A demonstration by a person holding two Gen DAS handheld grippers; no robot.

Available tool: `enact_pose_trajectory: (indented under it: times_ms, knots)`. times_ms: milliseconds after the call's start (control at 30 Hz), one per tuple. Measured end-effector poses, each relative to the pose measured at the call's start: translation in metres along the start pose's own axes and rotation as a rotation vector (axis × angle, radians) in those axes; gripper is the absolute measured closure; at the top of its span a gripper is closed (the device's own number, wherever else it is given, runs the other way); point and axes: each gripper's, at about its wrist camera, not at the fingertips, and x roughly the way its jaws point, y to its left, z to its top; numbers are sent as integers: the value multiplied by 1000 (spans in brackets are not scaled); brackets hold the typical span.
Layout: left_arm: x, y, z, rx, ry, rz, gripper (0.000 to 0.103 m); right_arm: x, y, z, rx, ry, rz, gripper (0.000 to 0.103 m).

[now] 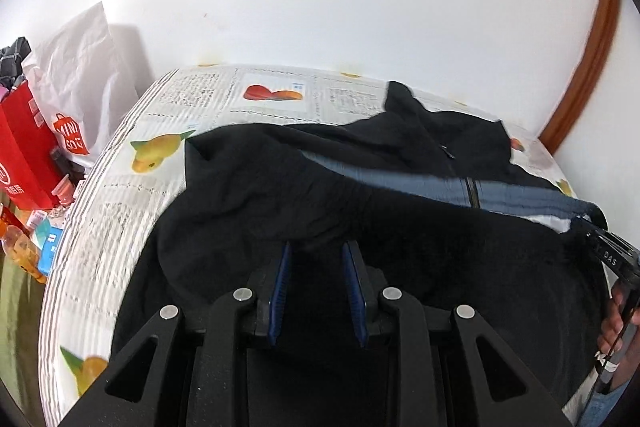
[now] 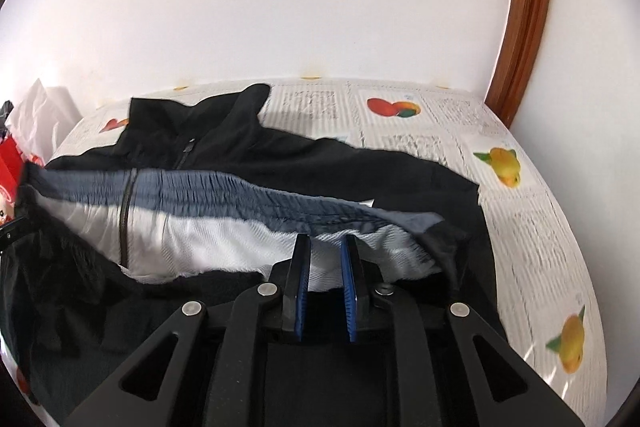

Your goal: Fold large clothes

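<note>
While both grippers carry the black jacket (image 1: 280, 195) hem over the torso ahead, keep them level so the fold lands straight. Left gripper (image 1: 316, 255) pinches black fabric; right gripper (image 2: 326, 251) grasps hem, white lining showing. Jacket sprawls on fruit-print worktop (image 2: 520, 227), blue-grey band (image 2: 240, 195), collar beyond.
</note>
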Motion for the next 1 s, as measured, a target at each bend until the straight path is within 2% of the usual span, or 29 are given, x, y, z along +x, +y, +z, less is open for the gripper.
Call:
enact_pose_trajectory:
  times_ms: [133, 333, 400, 500, 633, 733, 800, 933, 1000]
  knots:
    - [20, 12, 12, -18, 13, 56, 78, 20, -9, 14, -11, 9, -16, 82]
    - [45, 22, 11, -31, 63, 82, 78, 38, -23, 31, -20, -8, -2, 78]
    - [48, 21, 9, -24, 66, 90, 78, 43, -26, 37, -27, -4, -21, 78]
    - [50, 19, 8, -10, 62, 108, 78, 29, -34, 43, 17, -26, 14, 76]
    - [50, 17, 8, -8, 66, 113, 77, -4, -37, 38, 13, -62, 45, 67]
    - [50, 16, 8, -8, 66, 113, 77, -14, -29, 26, -23, -51, 89, 65]
    - [50, 16, 8, -3, 67, 111, 75, -6, -20, 17, -54, -12, 131, 64]
    - [51, 15, 8, 7, 68, 110, 74, 29, -11, 6, -74, 48, 83, 64]
    - [51, 16, 8, 7, 69, 105, 74, 50, -14, 3, -86, 67, 11, 64]
